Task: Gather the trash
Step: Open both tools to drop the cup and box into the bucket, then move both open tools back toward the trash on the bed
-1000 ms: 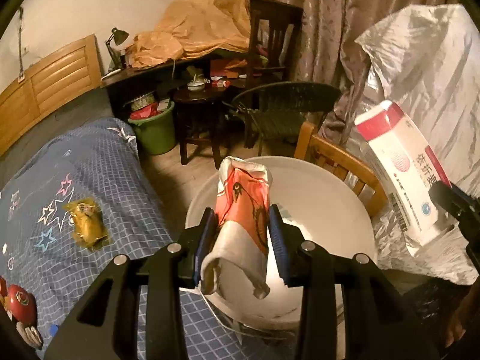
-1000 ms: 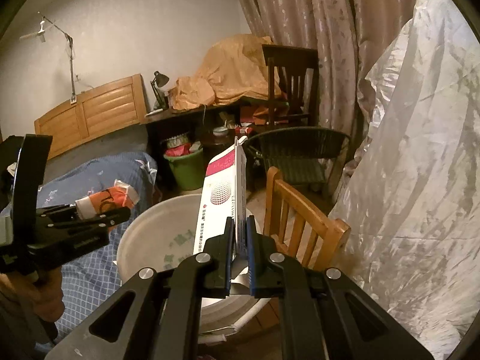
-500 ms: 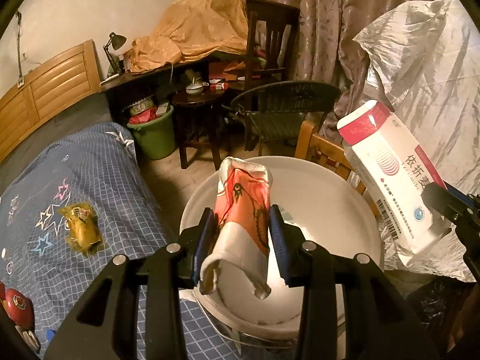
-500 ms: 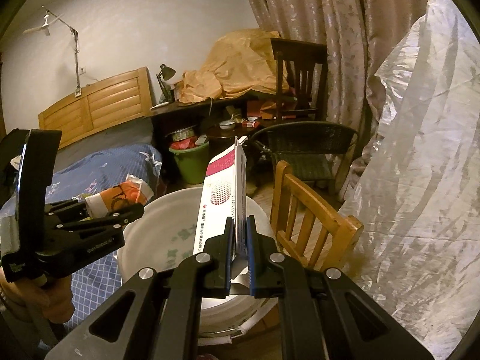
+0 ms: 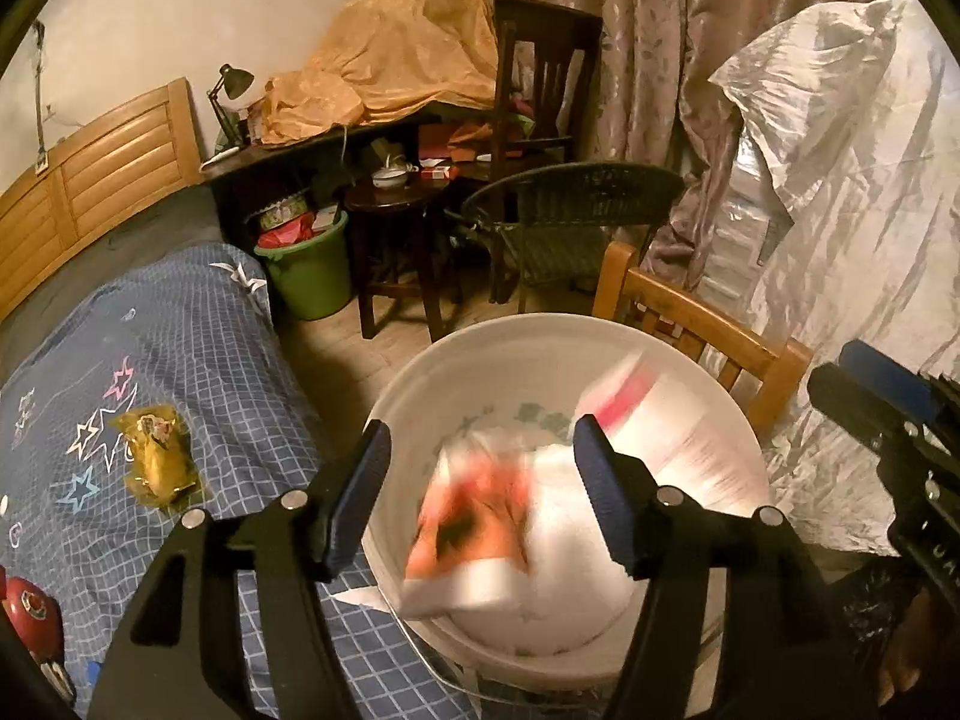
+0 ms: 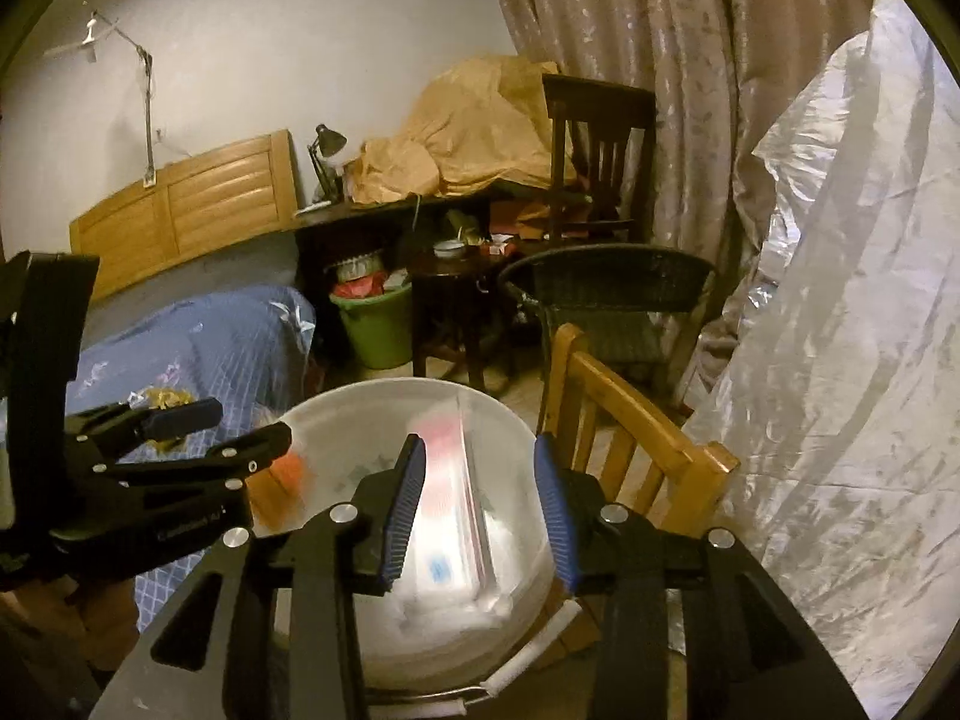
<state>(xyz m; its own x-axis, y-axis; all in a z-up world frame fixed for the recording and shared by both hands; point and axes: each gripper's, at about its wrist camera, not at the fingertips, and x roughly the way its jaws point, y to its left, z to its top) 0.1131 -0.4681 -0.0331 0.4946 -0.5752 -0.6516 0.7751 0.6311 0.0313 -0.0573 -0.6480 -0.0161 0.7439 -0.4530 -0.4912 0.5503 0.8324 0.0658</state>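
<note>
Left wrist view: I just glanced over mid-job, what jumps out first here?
Two motion-blurred pieces of trash inside the white bucket: an orange-and-white cup between the wide-open fingers of the left gripper, and a red-and-white box to its right. The right gripper is open over the bucket too. On the blue checked bedspread at left, a yellow wrapper lies uncollected.

Left gripper (image 5: 480, 474): fingers spread wide apart, nothing betw. them, blue pads facing inward, pointing fwd and slightly down. Right gripper (image 6: 480, 492): fingers likewise parted, no contact w/ anything. Both held level, side by side, close together; each shows at the edge of the other's view. Person's left hand (image 6: 24, 594) partly visible behind its handle, mostly hidden.
</note>
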